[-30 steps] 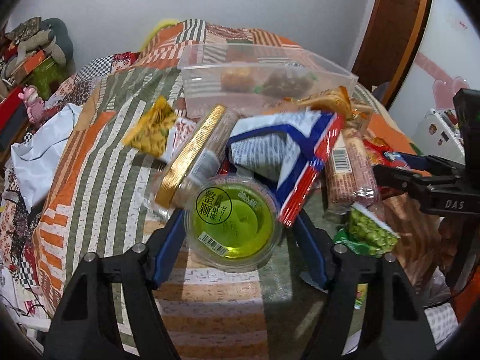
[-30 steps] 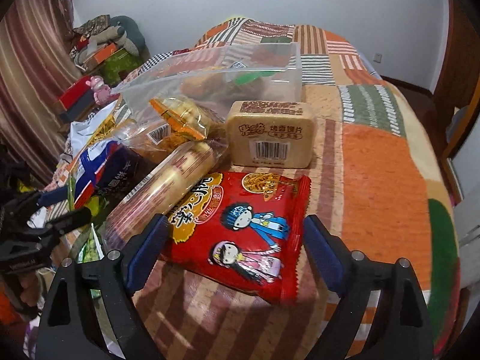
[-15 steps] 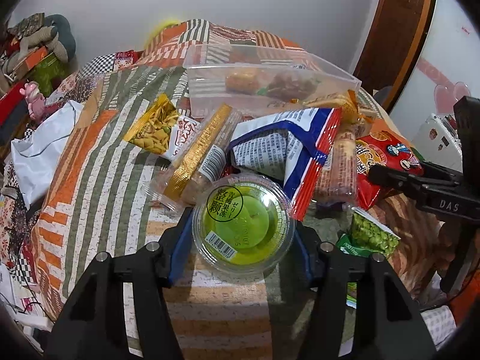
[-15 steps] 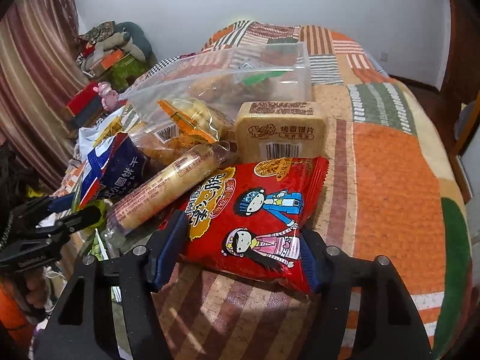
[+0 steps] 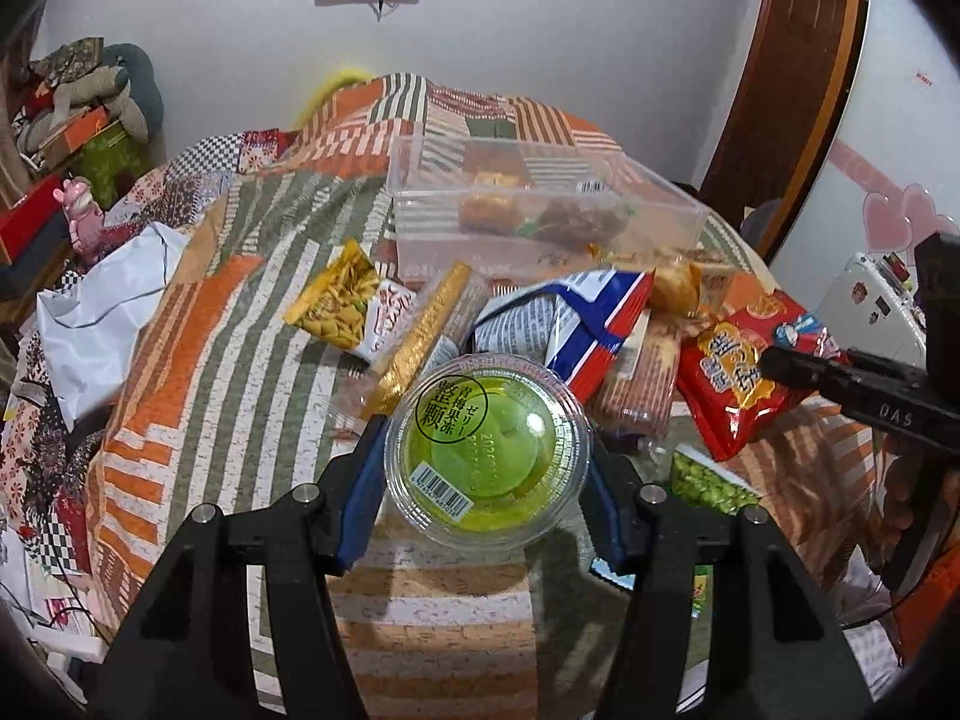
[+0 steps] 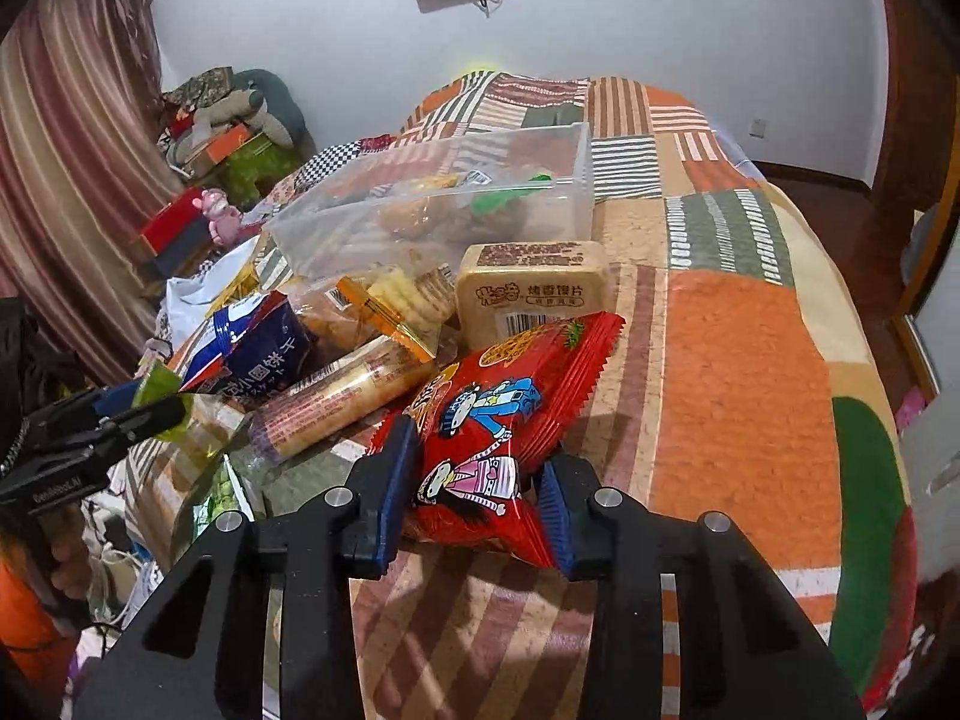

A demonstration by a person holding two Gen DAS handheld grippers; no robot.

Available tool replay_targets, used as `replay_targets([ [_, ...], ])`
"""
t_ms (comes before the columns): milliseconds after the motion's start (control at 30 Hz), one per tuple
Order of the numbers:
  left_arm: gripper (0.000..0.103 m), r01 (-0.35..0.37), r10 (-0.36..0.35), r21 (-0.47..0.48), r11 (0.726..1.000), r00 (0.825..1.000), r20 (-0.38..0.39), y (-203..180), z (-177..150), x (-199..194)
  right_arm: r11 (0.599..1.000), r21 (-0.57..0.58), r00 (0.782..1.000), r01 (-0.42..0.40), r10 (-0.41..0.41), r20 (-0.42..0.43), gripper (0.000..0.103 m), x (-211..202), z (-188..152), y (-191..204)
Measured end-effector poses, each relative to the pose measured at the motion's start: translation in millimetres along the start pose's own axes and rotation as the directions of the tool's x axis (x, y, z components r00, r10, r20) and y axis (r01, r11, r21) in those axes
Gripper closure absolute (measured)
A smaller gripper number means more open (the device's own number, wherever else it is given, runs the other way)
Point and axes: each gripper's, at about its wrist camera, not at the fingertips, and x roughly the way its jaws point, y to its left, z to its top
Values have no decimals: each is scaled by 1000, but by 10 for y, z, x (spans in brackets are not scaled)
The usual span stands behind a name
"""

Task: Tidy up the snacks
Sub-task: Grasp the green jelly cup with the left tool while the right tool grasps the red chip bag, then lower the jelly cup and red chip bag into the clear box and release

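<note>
My left gripper [image 5: 486, 474] is shut on a green jelly cup [image 5: 487, 449] with a clear lid and holds it above the quilt. My right gripper [image 6: 474, 474] is shut on a red cartoon snack bag [image 6: 489, 420], lifted at its near end; the bag also shows in the left wrist view [image 5: 735, 378]. A clear plastic bin [image 5: 540, 204] with some snacks inside stands beyond the pile; it also shows in the right wrist view [image 6: 444, 198].
On the patchwork quilt [image 6: 738, 372] lie a blue-and-white bag [image 5: 564, 318], a gold-edged cracker sleeve [image 5: 423, 342], a yellow snack bag [image 5: 339, 306], a biscuit roll [image 6: 342, 396], a tan boxed snack [image 6: 531, 294] and green peas [image 5: 705, 480]. A white bag [image 5: 96, 312] lies left.
Both grippers closed: the left on the jelly cup, the right on the red bag. Both have risen, lifting their snacks off the quilt.
</note>
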Motion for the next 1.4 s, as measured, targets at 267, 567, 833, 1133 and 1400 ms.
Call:
replay_targets([
  [267, 45, -11, 10, 5, 1000, 998, 66, 4, 134, -195, 1000, -7, 999, -4, 4, 51, 78, -165, 44, 27],
  [567, 45, -24, 23, 9, 1000, 993, 114, 34, 341, -306, 1000, 11, 993, -19, 17, 119, 80, -337, 169, -23],
  [833, 45, -41, 35, 33, 999, 986, 164, 21, 593, -353, 999, 8, 978, -42, 40, 204, 80, -484, 389, -4],
  [1133, 45, -41, 31, 46, 998, 981, 191, 5, 883, -283, 998, 2, 958, -59, 56, 282, 80, -457, 706, 7],
  [1400, 45, -30, 23, 36, 999, 983, 182, 69, 1144, -100, 996, 30, 950, -81, 68, 304, 80, -294, 943, -42],
])
